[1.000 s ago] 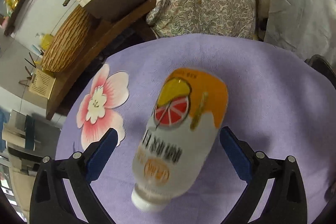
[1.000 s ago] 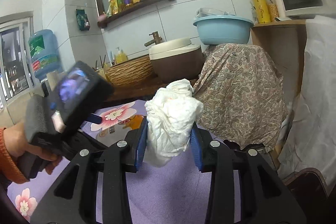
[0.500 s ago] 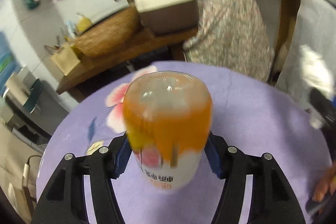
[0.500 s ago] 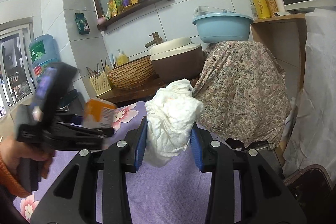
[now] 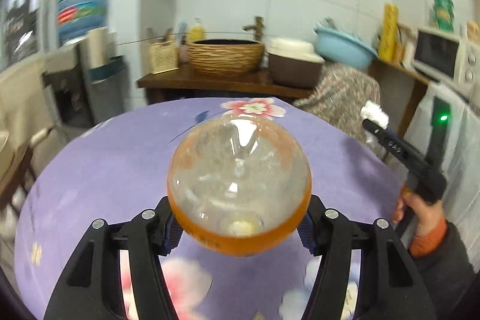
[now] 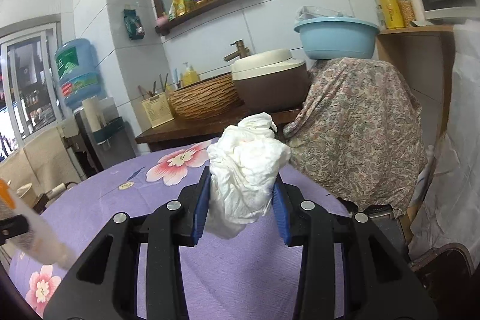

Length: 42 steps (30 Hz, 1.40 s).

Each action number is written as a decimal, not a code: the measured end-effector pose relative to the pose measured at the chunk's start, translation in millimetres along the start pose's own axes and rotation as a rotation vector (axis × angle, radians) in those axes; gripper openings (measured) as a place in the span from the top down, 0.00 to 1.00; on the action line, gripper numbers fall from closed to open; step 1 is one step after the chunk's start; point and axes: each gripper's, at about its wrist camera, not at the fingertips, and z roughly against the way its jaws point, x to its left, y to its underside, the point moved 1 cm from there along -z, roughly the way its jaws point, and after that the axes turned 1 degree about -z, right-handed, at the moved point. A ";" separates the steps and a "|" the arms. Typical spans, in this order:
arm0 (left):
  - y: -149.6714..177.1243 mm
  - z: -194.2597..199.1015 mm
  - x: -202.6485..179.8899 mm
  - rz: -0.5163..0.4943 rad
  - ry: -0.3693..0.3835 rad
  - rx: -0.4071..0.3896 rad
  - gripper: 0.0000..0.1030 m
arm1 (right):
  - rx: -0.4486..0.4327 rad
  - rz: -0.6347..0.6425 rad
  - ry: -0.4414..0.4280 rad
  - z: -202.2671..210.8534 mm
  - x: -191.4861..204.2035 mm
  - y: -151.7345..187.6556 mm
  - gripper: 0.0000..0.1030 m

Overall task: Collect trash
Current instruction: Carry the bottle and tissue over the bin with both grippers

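My left gripper point(image 5: 239, 225) is shut on an empty plastic drink bottle point(image 5: 238, 170) with an orange label. The bottle hangs above the purple flowered tablecloth point(image 5: 120, 158), its clear base turned toward the camera. A crumpled white paper tissue point(image 6: 244, 173) sits between the blue pads of my right gripper point(image 6: 241, 212), which is shut on it above the same cloth. In the left wrist view the right gripper point(image 5: 375, 122) shows at the right edge of the table, held by a hand point(image 5: 420, 212). The bottle point(image 6: 27, 227) appears blurred at the left edge of the right wrist view.
Behind the table stands a wooden counter point(image 6: 195, 128) with a woven basin point(image 6: 204, 98), a brown and white pot point(image 6: 270, 83) and a cloth-draped stand point(image 6: 354, 122) bearing a blue bowl point(image 6: 336, 35). A water dispenser point(image 5: 81, 29) stands at the left, a microwave point(image 5: 441, 59) at the right.
My left gripper closed on the bottle that lay on the cloth, lifted it and rolled upright, swinging toward the counter. The right gripper kept still with the tissue.
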 end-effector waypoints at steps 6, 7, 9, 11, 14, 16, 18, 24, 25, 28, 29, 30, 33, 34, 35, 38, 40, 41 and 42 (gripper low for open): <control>32.5 44.1 -1.3 0.006 -0.041 -0.022 0.41 | 0.063 0.052 -0.108 15.4 30.2 -0.1 0.63; 35.8 49.4 -2.9 0.008 -0.036 -0.025 0.41 | 0.073 0.061 -0.132 21.9 35.5 0.7 0.63; 42.5 59.6 -7.1 0.007 -0.033 -0.037 0.41 | 0.093 0.084 -0.169 39.0 45.1 1.3 0.63; 50.1 69.5 -17.8 -0.015 -0.035 -0.048 0.41 | 0.104 0.109 -0.196 63.0 51.4 2.8 0.63; 57.4 79.7 -32.4 -0.020 0.004 -0.059 0.41 | 0.118 0.145 -0.226 95.0 54.6 8.9 0.63; 62.8 87.3 -40.1 -0.009 0.037 -0.067 0.41 | 0.123 0.172 -0.242 120.7 53.6 14.8 0.63; 65.9 92.9 -50.9 -0.003 0.068 -0.078 0.41 | 0.127 0.191 -0.248 145.0 49.9 21.5 0.63; 71.7 101.0 -85.9 -0.017 0.144 -0.099 0.41 | 0.141 0.221 -0.223 200.0 24.4 47.9 0.63; 71.8 100.5 -92.0 -0.021 0.156 -0.099 0.41 | 0.139 0.226 -0.206 207.6 18.4 52.2 0.63; 72.8 97.2 -112.4 -0.031 0.205 -0.091 0.41 | 0.135 0.200 -0.156 228.7 -7.0 63.1 0.63; 72.9 96.7 -117.8 -0.033 0.215 -0.091 0.41 | 0.137 0.182 -0.140 234.3 -17.0 66.1 0.63; 72.7 95.7 -126.4 -0.040 0.233 -0.090 0.41 | 0.138 0.170 -0.127 237.4 -24.9 67.4 0.63; 72.4 90.7 -152.6 -0.073 0.277 -0.093 0.41 | 0.142 0.132 -0.066 250.9 -51.5 76.5 0.63; 73.1 88.3 -161.2 -0.085 0.289 -0.090 0.41 | 0.143 0.124 -0.051 254.0 -57.8 78.5 0.63; 72.9 83.9 -172.3 -0.101 0.308 -0.081 0.41 | 0.143 0.113 -0.035 257.3 -65.5 80.7 0.63; 71.2 71.3 -199.8 -0.132 0.366 -0.057 0.41 | 0.142 0.078 0.025 269.8 -93.5 86.7 0.63; 71.1 64.0 -217.2 -0.151 0.395 -0.045 0.41 | 0.141 0.068 0.071 276.1 -108.1 88.9 0.63; 71.3 59.8 -226.9 -0.162 0.409 -0.037 0.41 | 0.140 0.064 0.086 279.3 -114.0 90.0 0.63; 72.2 54.9 -237.7 -0.177 0.427 -0.026 0.41 | 0.139 0.055 0.108 284.5 -123.6 91.8 0.63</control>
